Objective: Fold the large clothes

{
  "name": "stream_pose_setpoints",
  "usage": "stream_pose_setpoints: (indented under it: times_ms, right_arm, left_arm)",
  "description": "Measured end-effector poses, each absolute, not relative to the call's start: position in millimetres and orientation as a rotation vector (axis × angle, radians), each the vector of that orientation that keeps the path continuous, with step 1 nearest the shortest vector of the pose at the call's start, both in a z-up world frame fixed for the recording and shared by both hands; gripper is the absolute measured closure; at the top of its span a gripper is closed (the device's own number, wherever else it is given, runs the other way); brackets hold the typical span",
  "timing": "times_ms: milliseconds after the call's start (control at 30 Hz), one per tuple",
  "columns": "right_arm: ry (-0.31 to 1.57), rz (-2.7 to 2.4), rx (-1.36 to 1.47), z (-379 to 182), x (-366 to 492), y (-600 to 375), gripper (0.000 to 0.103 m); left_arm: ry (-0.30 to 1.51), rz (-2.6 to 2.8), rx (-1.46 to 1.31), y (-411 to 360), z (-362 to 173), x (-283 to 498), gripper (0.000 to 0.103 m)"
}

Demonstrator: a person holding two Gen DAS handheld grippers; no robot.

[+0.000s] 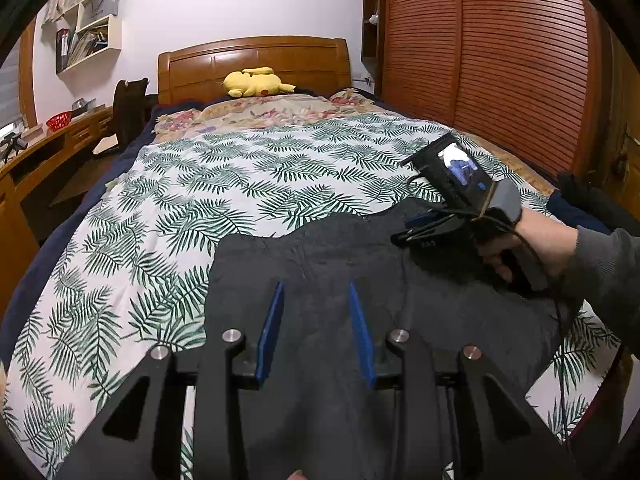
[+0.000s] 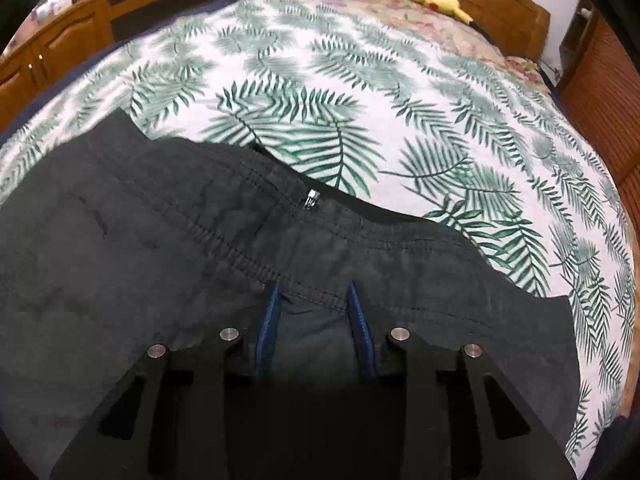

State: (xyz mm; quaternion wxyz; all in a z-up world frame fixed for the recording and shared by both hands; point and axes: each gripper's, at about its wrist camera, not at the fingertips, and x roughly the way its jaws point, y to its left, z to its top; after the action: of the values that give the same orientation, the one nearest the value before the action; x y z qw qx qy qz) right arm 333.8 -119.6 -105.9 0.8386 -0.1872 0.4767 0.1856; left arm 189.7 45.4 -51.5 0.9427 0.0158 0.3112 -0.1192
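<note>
No readable writing or brand is seen; small pale marks on the side of the right gripper (image 1: 404, 236) are too blurred to read. A dark charcoal garment with an elastic gathered waistband (image 2: 168, 264) is spread on the near part of a white bedsheet printed with green palm fronds (image 1: 240, 184). A small metal zipper pull (image 2: 311, 199) is seen at the waistband edge, which runs diagonally across the right wrist view. The fabric looks matte, slightly wrinkled, with stitched seams.

The left gripper (image 1: 316, 304) is held over the garment, blue-padded fingers set moderately apart, nothing between them. The right gripper is seen low at the garment's far right edge in the left wrist view; in its own view the blue fingers (image 2: 356, 312) are parted with dark cloth lying between them, but whether it is pinched cannot be told.

Much of the sheet beyond the garment lies uncovered up to a floral blanket (image 1: 276, 112). A yellow plush toy (image 1: 256, 82) is lying by the wooden headboard (image 1: 256, 56). A slatted reddish wardrobe (image 1: 500, 60) bounds the right side, a wooden desk (image 1: 48, 148) the left.
</note>
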Motion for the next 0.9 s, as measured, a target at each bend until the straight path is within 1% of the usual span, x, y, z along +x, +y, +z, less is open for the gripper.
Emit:
stream_pose_setpoints:
  times_ms: [67, 100, 200, 300, 433, 633, 900]
  right_arm:
    - [0.981, 0.385, -0.384, -93, 320, -128, 0.068]
    - [0.968, 0.388, -0.385, -88, 315, -132, 0.062]
    - [0.926, 0.393, -0.376, -68, 288, -149, 0.052]
    - [0.906, 0.395, -0.346, -53, 258, -171, 0.047]
    - [0.893, 0.377, -0.304, -41, 215, -207, 0.046]
    - [0.900, 0.309, -0.296, -41, 166, -256, 0.046]
    - [0.921, 0.210, -0.252, -43, 125, -312, 0.046]
  left_arm:
    - [0.631, -0.251, 0.031, 42, -52, 185, 0.071]
    - [0.632, -0.252, 0.033, 41, -51, 184, 0.071]
    - [0.631, -0.268, 0.038, 32, -52, 180, 0.071]
    - [0.637, -0.285, 0.039, 24, -54, 176, 0.071]
    - [0.655, -0.309, 0.050, 9, -61, 171, 0.071]
    - [0.690, -0.351, 0.068, -12, -73, 161, 0.071]
    - [0.736, -0.386, 0.079, -31, -89, 147, 0.070]
